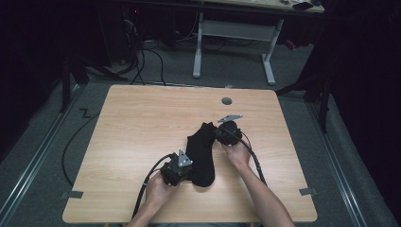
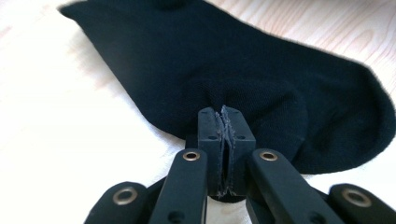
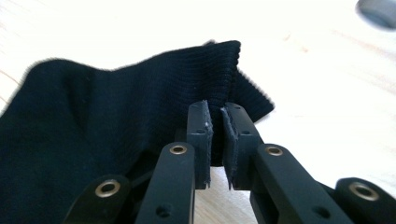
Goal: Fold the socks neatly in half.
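The left gripper point(image 2: 223, 122) is clamped on the sock's point(image 1: 201, 153) toe end; the right gripper point(image 3: 215, 122) (jaws nearly closed) pinches its ribbed cuff.

From the high view I see the sock point(image 1: 201, 153) lying on the table point(image 1: 137, 127), a little right of the middle of the frame. My left claw point(image 1: 188, 171) sits at its lower left edge, my right claw point(image 1: 219, 135) at its upper right edge. A small round cap point(image 1: 227, 100) lies in the table top behind the sock. Behind the table, at the upper edge of the frame, stands another desk point(image 1: 236, 28) on the floor.
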`<act>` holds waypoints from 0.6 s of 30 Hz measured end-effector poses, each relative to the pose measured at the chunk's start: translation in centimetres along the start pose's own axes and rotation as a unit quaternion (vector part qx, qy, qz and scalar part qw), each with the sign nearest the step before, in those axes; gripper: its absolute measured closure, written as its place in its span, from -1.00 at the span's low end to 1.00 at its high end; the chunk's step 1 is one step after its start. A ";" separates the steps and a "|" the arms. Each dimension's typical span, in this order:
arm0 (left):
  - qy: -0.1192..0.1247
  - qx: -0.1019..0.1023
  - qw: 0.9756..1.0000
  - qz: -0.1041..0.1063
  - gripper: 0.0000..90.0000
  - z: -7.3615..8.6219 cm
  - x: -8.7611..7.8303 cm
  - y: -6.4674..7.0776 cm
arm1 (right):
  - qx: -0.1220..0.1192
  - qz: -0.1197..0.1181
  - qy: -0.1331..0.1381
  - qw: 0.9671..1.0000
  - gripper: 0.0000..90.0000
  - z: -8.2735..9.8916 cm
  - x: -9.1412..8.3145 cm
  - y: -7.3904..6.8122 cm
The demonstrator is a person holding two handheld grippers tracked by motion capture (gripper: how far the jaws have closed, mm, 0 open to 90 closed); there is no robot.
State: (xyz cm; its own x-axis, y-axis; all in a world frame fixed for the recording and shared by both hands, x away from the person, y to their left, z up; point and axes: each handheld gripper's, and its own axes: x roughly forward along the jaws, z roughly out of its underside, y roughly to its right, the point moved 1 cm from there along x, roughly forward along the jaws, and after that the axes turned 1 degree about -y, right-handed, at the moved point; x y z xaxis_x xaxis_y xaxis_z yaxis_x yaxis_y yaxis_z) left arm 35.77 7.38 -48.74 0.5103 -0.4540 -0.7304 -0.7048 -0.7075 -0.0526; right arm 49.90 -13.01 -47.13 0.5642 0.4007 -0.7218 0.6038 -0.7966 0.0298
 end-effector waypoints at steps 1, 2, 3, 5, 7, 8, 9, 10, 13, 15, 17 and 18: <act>0.006 -0.002 1.000 0.002 0.95 -0.1 -0.3 -0.1 | -0.001 0.000 0.003 1.000 0.84 -0.2 -0.3 0.0; 0.014 -0.007 1.000 0.004 0.95 -0.3 -0.6 -0.1 | -0.003 0.001 0.006 1.000 0.84 -0.4 -0.6 0.0; 0.021 -0.010 1.000 0.006 0.95 -0.5 -0.9 -0.2 | -0.004 0.002 0.008 1.000 0.84 -0.5 -0.8 0.0; 0.038 -0.019 0.999 0.014 0.95 -0.8 -1.7 -0.4 | -0.009 0.004 0.014 1.000 0.84 -1.0 -1.4 0.0; 0.050 -0.024 0.998 0.016 0.95 -1.1 -2.1 -0.6 | -0.013 0.007 0.020 1.000 0.84 -1.4 -1.9 0.0; 0.053 -0.025 0.998 0.017 0.95 -1.2 -2.3 -0.7 | -0.014 0.008 0.022 1.000 0.84 -1.6 -2.1 0.0; 0.056 -0.028 0.998 0.018 0.95 -1.3 -2.4 -0.7 | -0.016 0.010 0.024 1.000 0.84 -1.7 -2.3 0.0; 0.063 -0.033 0.997 0.022 0.95 -1.4 -2.5 -0.8 | -0.018 0.013 0.030 0.999 0.84 -1.8 -2.5 0.0; 0.070 -0.035 0.996 0.032 0.95 -1.8 -2.6 -0.6 | -0.021 0.018 0.031 0.999 0.84 -2.1 -2.9 0.2; 0.070 -0.031 0.996 0.038 0.95 -2.0 -2.5 -0.1 | -0.020 0.021 0.032 0.999 0.84 -2.3 -3.1 0.4; 0.068 -0.027 0.996 0.042 0.95 -2.1 -2.3 0.3 | -0.020 0.025 0.033 0.999 0.84 -2.5 -3.2 0.6; 0.068 -0.026 0.996 0.044 0.95 -2.1 -2.1 0.5 | -0.021 0.027 0.033 0.999 0.84 -2.6 -3.3 0.7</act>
State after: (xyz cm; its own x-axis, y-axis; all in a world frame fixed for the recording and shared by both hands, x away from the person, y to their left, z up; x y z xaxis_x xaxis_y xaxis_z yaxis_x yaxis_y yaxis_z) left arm 35.40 6.82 -45.80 0.5115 -0.5821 -0.6320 -0.7248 -0.6874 0.0465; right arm 49.91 -13.75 -42.92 0.6323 0.3872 -0.6710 0.5938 -0.7986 0.0987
